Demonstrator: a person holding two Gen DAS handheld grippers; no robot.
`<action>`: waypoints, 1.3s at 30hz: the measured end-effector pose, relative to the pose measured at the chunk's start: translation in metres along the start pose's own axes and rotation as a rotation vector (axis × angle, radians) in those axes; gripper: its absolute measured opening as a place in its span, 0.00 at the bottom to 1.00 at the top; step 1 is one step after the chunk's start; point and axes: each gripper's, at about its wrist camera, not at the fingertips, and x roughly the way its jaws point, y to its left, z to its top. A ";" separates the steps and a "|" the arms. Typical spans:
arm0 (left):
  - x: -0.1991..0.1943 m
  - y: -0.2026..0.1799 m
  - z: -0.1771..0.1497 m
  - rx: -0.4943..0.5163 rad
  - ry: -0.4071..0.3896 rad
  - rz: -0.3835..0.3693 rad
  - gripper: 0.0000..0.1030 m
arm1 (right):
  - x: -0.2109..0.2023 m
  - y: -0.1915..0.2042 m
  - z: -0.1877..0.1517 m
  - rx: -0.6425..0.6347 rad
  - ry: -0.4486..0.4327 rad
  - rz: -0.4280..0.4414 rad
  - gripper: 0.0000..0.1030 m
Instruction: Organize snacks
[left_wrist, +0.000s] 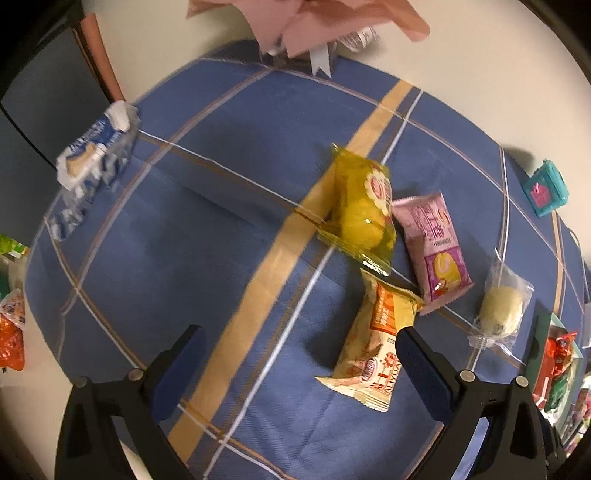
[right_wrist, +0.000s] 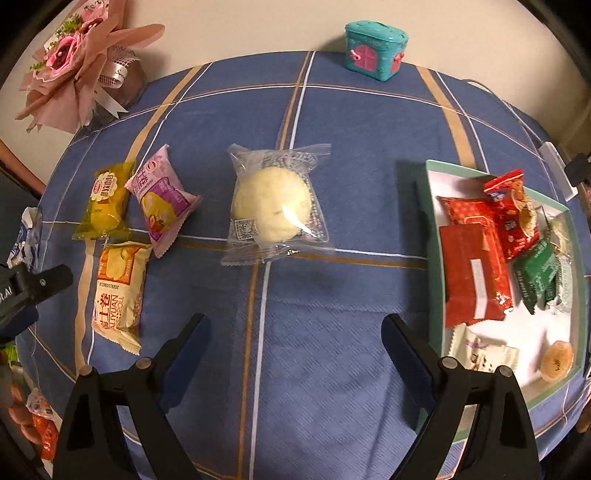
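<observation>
Black fingers of the right claw (right_wrist: 295, 354) fill the bottom of the right wrist view, spread wide and released, nothing between them but blue checked cloth on the table (right_wrist: 332, 122). Clear-wrapped pale round bun (right_wrist: 275, 206) lies flat just above the claw, centre frame, apart from both fingers. Green-rimmed white tray (right_wrist: 434, 236) sits at right, just beside the right-hand finger, holding red, green and white packets. Left of the bun: pink-purple cake packet (right_wrist: 162, 203), yellow-green cake packet (right_wrist: 105, 201), and below them a cream-and-orange roll packet (right_wrist: 120, 288), close together, the cream one touching the yellow-green one's lower edge. Teal house-shaped tin (right_wrist: 376, 50) stands at top edge; pink paper bouquet (right_wrist: 74, 62) upper left.

Left wrist view: left claw (left_wrist: 299, 363) also released, fingers wide apart. Cream-and-orange roll packet (left_wrist: 373, 339) lies against the inner side of the right-hand finger, lower right of centre; whether they touch I cannot tell. Yellow-green packet (left_wrist: 364, 210) and pink-purple packet (left_wrist: 432, 243) lie above it. Bun (left_wrist: 500, 310) further right. Blue-and-white biscuit pack (left_wrist: 92, 151) at the table's upper left edge.
</observation>
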 end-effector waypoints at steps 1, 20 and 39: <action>0.002 -0.002 -0.001 0.004 0.006 -0.003 1.00 | 0.001 0.000 0.001 0.002 -0.001 0.002 0.91; 0.022 -0.022 -0.001 0.008 0.066 -0.081 1.00 | 0.000 -0.015 0.049 0.063 -0.090 0.077 0.91; 0.049 -0.049 -0.006 0.086 0.114 -0.104 0.89 | 0.055 0.000 0.074 0.041 -0.005 0.074 0.91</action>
